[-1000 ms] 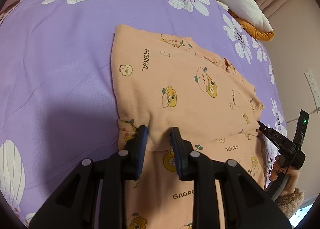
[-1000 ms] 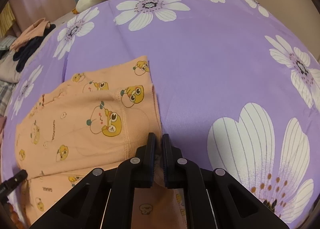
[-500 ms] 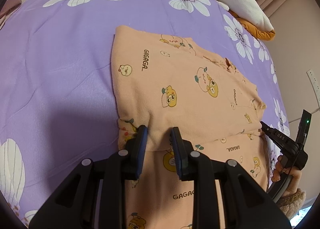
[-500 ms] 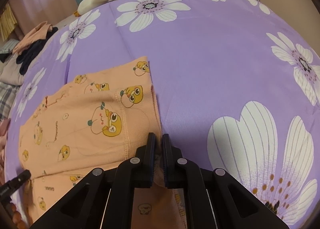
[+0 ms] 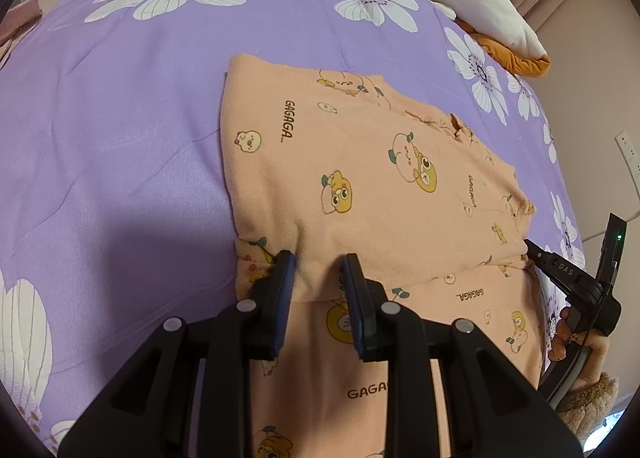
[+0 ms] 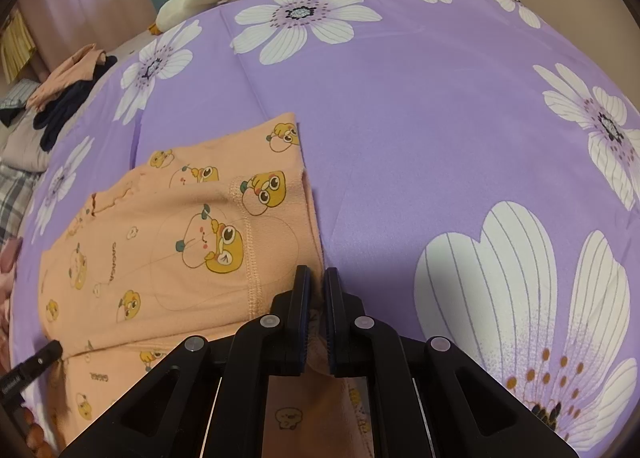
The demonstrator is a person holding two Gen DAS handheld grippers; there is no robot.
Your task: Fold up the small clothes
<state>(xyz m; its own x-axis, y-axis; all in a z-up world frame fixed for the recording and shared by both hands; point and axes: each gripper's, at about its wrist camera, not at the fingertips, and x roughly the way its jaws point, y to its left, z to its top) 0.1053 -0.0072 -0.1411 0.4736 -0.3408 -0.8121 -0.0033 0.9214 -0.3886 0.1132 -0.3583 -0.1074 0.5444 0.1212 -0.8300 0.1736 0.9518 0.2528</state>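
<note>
A small peach garment [image 5: 360,162] with cartoon prints and "GAGAGA" lettering lies on the purple flowered bedspread [image 5: 112,130], its far part folded over toward me. My left gripper [image 5: 318,270] is open, its fingers straddling the near folded edge at the garment's left side. In the right wrist view the garment [image 6: 180,242] lies left of centre; my right gripper [image 6: 316,282] is shut on its right edge at the fold. The right gripper also shows in the left wrist view [image 5: 560,274], at the garment's far right.
A white and orange plush [image 5: 472,10] lies at the bed's far edge. A pile of dark and peach clothes [image 6: 68,94] sits at the far left in the right wrist view. A wall socket [image 5: 630,154] is on the right wall.
Almost nothing: both grippers hold their places on the fold edge; the views shift slightly.
</note>
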